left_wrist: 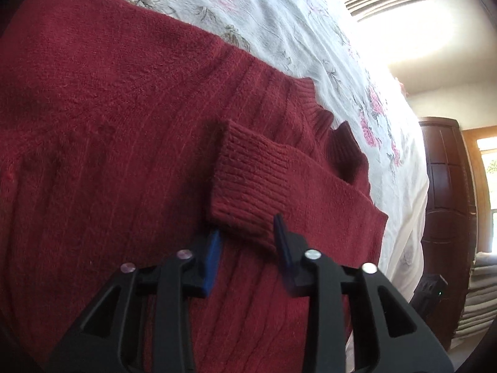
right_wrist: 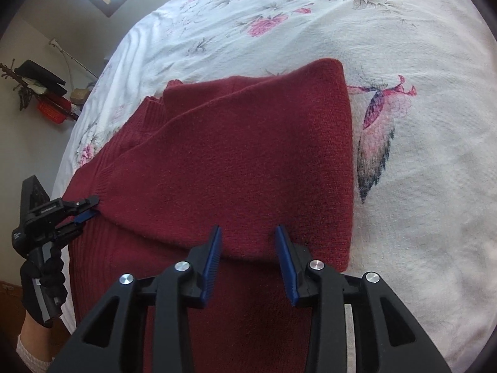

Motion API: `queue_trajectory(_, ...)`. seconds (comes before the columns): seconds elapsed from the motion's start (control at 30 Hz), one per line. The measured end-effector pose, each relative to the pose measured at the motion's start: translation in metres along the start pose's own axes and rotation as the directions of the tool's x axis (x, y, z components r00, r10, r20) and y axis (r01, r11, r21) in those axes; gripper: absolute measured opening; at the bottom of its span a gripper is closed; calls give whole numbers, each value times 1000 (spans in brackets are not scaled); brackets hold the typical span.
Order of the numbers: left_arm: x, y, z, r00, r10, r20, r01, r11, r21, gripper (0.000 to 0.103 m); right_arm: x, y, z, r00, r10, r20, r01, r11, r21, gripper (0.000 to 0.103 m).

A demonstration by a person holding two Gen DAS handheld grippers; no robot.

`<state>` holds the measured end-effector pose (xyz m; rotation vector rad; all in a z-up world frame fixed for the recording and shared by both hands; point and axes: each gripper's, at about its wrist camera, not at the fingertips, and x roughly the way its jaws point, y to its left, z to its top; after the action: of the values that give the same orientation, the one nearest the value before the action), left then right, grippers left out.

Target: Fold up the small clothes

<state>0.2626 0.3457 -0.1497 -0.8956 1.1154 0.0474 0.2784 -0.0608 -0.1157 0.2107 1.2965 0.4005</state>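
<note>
A dark red knitted sweater (left_wrist: 108,124) lies on the floral bedsheet (left_wrist: 279,15). One sleeve is folded across its body, and the ribbed cuff (left_wrist: 248,186) points at my left gripper (left_wrist: 248,241). That gripper is open, with the cuff's lower edge between its blue pads. In the right wrist view the sweater (right_wrist: 233,155) shows a folded-over layer. My right gripper (right_wrist: 248,237) is open and straddles that layer's near edge. The left gripper (right_wrist: 88,208) appears at the sweater's left edge, held by a black-gloved hand (right_wrist: 43,279).
The bed's edge drops off by a dark wooden wardrobe (left_wrist: 447,217) and a stack of folded linens (left_wrist: 481,295). A shelf with a red basket (right_wrist: 52,108) stands beyond the bed's left side. Bare sheet (right_wrist: 419,186) lies right of the sweater.
</note>
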Motion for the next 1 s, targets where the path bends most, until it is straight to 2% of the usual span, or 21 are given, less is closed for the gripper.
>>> queue_trajectory(0.07, -14, -6, 2, 998, -21, 61, 20, 1000, 14, 9, 3, -3, -3, 1000, 8, 1, -8, 1000, 4, 36)
queue_trajectory(0.17, -40, -28, -10, 986, -30, 166, 4, 988, 157, 9, 4, -1, -5, 1000, 2, 5, -2, 1000, -13, 36)
queue_trajectory(0.2, -42, -33, -15, 984, -6, 178, -29, 980, 199, 9, 5, 0, -6, 1000, -6, 5, 6, 1000, -20, 36)
queue_trajectory(0.23, -40, -34, -18, 984, 36, 176, -75, 973, 220, 16, 6, 2, -6, 1000, -12, 4, 12, 1000, -24, 36)
queue_trajectory(0.3, -29, -22, -15, 975, 172, 141, -198, 960, 198, 27, 6, 4, -7, 1000, -22, 0, 22, 999, -29, 37)
queue_trajectory(0.33, -26, -9, -12, 968, 222, 120, -240, 955, 174, 28, 6, 4, -6, 1000, -24, -4, 23, 999, -29, 37)
queue_trajectory(0.4, -33, 10, -7, 974, 208, 94, -218, 969, 113, 28, 3, 4, -6, 1000, -20, -13, 20, 1000, -23, 38)
queue_trajectory(0.47, -50, 9, -6, 973, 187, 134, -201, 974, 100, 28, -4, 6, -5, 1000, -10, -15, 10, 1000, -23, 38)
queue_trajectory(0.57, -65, -23, -13, 972, 145, 187, -182, 963, 201, 34, -19, 11, -4, 999, 42, 12, -42, 999, -23, 40)
queue_trajectory(0.67, -55, -51, -22, 983, 99, 158, -141, 948, 285, 40, -23, 15, -1, 998, 52, 24, -51, 999, -17, 41)
queue_trajectory(0.77, -29, -64, -26, 985, 121, 123, -154, 937, 314, 40, -9, 18, -1, 1000, -10, -8, 9, 1000, -28, 41)
queue_trajectory(0.83, -6, -57, -25, 980, 181, 85, -198, 934, 298, 40, 5, 14, -4, 999, -30, -41, 29, 999, -21, 41)
queue_trajectory(0.9, 13, -45, -23, 978, 200, 59, -209, 939, 275, 36, 15, 9, -8, 999, -31, -45, 30, 999, -23, 41)
queue_trajectory(1.0, 17, -42, -21, 978, 197, 63, -207, 935, 289, 33, 17, 3, -7, 999, -7, -37, 7, 1000, 8, 41)
